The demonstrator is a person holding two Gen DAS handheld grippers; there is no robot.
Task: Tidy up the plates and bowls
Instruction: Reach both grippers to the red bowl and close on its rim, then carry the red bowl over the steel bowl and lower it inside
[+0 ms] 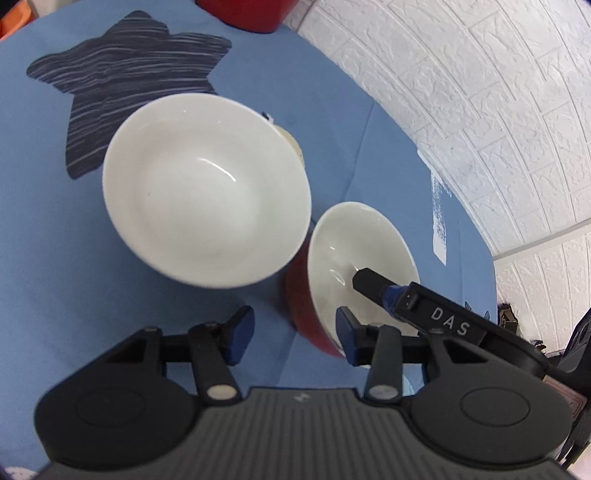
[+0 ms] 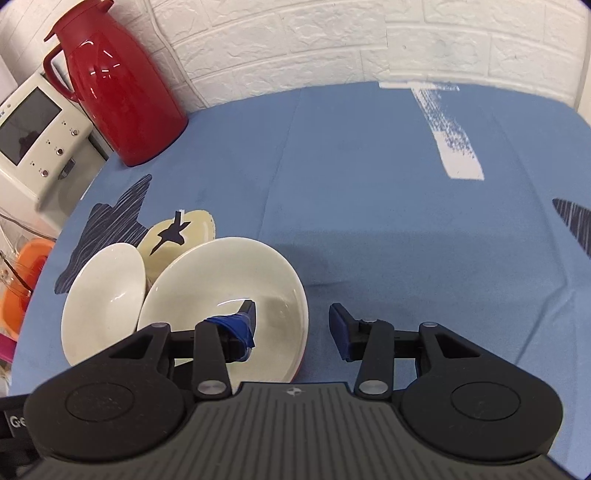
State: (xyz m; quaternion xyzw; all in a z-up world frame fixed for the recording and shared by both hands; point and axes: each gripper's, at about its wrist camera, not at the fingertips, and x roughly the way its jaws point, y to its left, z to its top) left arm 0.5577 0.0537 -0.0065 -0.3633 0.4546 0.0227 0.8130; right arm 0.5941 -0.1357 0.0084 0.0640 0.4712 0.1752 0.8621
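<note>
In the left wrist view, the left gripper (image 1: 295, 332) is released, its blue-padded jaws spread wide with only the blue tablecloth (image 1: 55, 229) between them. Just ahead of it sits a white bowl (image 1: 207, 192), mouth up, partly over a dark striped star printed on the cloth. A cream plate (image 1: 293, 146) peeks out from behind the bowl's far rim. To the right of the white bowl, close beside it, is a red bowl (image 1: 306, 314) with a white inside. One of the right gripper's fingers (image 1: 365, 281), black with blue tape, reaches over the rim and into its hollow. A red jug (image 1: 247, 14) stands at the far edge of the table by the white brick wall (image 1: 461, 74). In the right wrist view, the right gripper (image 2: 293, 326) is also spread open. Its left finger sits inside the red bowl (image 2: 221, 280) and its right finger outside, so the jaws straddle the near-right rim without clenching it. The white bowl (image 2: 103, 299) lies just left of the red bowl; whether their rims touch cannot be told. The cream plate (image 2: 195, 225), marked with a dark star, lies behind both. The red jug (image 2: 114, 85) stands against the wall (image 2: 332, 37), beside a white appliance (image 2: 33, 136).
</note>
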